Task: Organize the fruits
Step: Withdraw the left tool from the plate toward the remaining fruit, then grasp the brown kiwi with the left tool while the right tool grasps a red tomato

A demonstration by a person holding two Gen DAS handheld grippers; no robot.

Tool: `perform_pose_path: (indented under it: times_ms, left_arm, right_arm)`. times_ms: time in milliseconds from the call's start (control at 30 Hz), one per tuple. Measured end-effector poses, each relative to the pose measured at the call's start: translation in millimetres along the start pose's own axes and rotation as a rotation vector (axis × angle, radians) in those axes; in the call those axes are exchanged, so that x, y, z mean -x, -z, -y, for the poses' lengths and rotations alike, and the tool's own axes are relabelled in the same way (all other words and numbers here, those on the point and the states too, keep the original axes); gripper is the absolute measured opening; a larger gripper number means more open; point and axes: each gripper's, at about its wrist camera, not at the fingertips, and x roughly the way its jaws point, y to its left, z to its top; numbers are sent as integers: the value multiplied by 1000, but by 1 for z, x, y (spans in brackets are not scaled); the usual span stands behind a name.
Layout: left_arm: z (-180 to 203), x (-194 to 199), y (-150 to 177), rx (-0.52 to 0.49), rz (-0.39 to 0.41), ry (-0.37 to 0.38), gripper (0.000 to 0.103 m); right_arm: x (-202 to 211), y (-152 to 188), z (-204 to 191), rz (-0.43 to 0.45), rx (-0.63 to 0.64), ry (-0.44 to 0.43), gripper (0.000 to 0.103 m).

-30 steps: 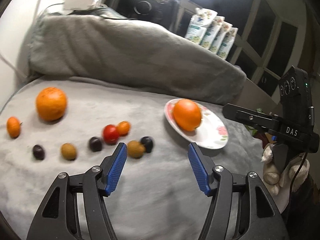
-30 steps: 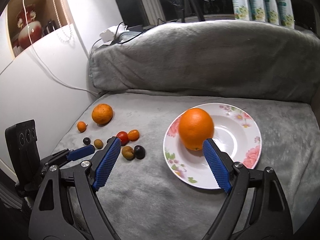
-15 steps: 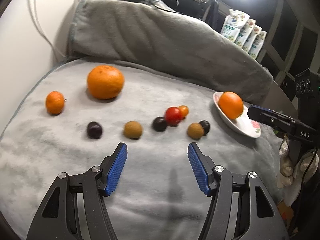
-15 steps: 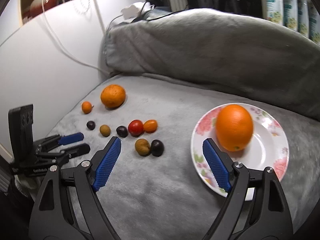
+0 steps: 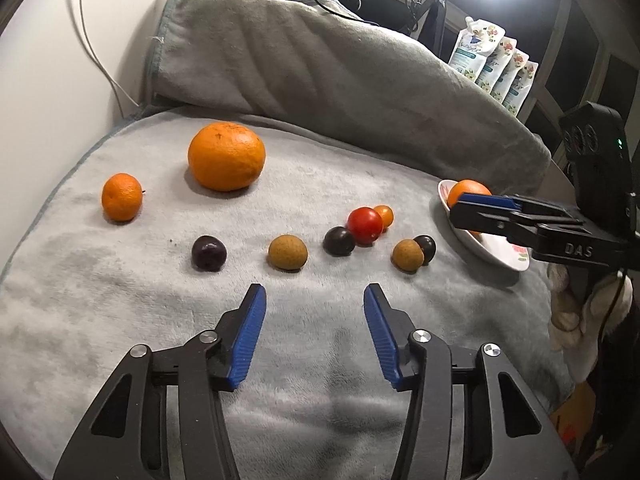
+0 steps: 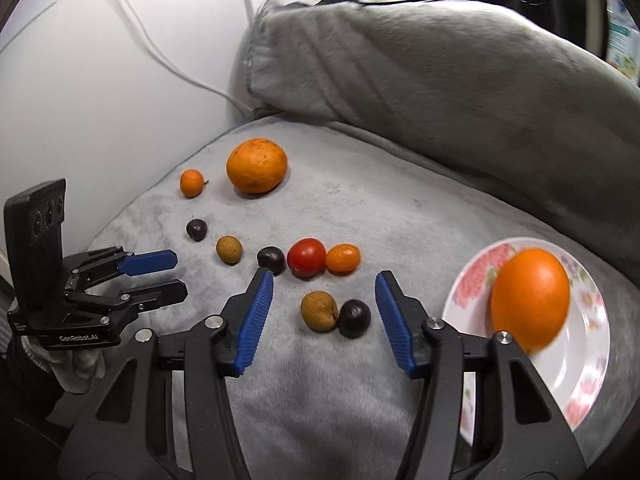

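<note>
Your right gripper [image 6: 324, 300] has its fingers spread wide and holding nothing, with the tan round fruit [image 6: 319, 311] and dark round plum [image 6: 354, 318] touching right between them. You'll likely shove one across the grey fleece blanket [image 6: 400, 216]. The left gripper [image 5: 314, 312] is wide and empty too; the flowered white plate [image 6: 592, 376] sits right of the fingers.

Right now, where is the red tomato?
The red tomato lies on the grey blanket mid-cluster in the right wrist view, touching the small orange tomato on its right, with a dark plum on its left.
</note>
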Motion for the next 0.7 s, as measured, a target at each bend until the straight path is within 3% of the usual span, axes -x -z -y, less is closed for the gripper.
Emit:
perform_pose_path:
  times_ms: [433, 700]
  left_arm:
    - [-2, -5, -9, -35, -23, -12, 40]
    - [-3, -11, -15, -51, -32, -26, 37]
  right_arm:
    - [-32, -24, -12, -96, 129, -27, 44]
    - [-53, -30, -1, -150, 94, -51, 44]
